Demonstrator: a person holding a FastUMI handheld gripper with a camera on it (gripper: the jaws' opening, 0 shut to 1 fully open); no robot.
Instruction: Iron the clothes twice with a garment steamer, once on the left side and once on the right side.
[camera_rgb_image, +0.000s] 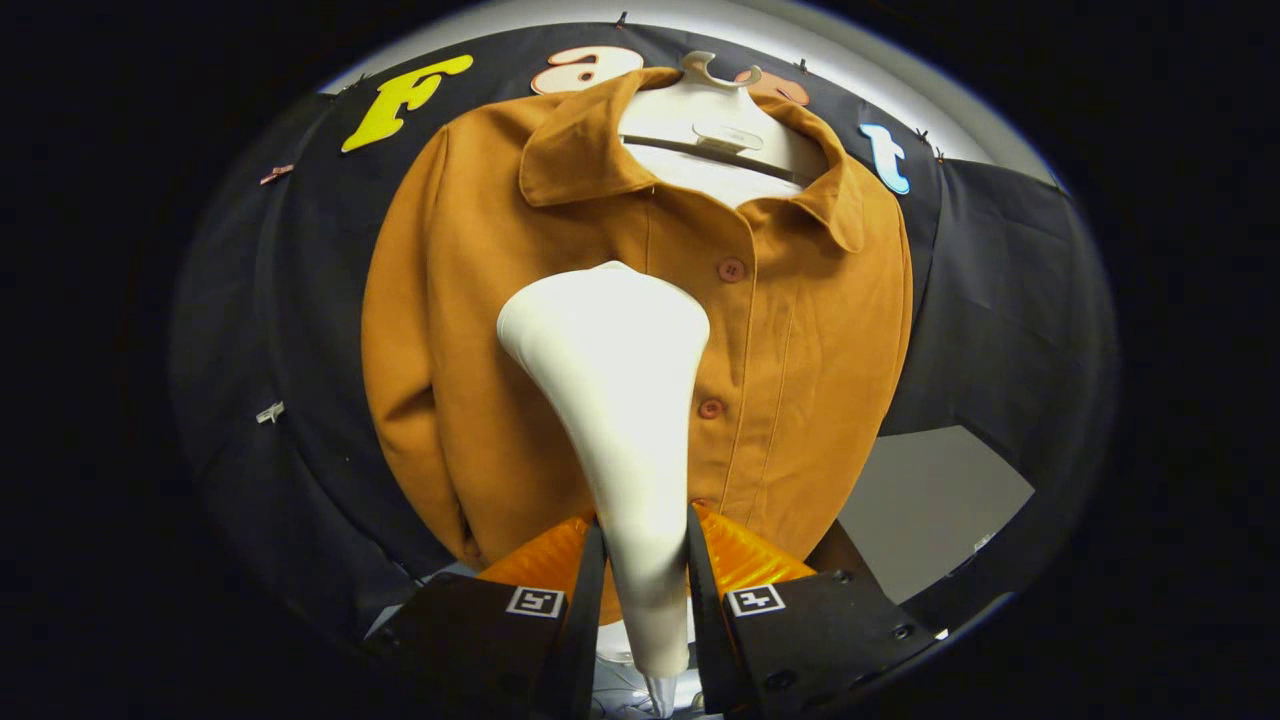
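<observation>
Tool (645, 560) clamped on white steamer (618, 400) against brown jacket (800, 340), no legible labels.

The garment steamer (615, 400), clamped between both fingers of the gripper (645, 560), looks like smooth, matt plastic. The jacket (480, 330) beyond is soft matt woven cloth with glossy plastic buttons (731, 270); its hanger (715, 110) is smooth plastic.

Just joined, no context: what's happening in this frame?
A handheld gripper is shut on the handle of a white garment steamer, both fingers pressing its sides. The steamer head is raised against the front of a brown jacket, beside the button line on the viewer's left. The jacket hangs on a white hanger against the booth's black cloth wall.
</observation>
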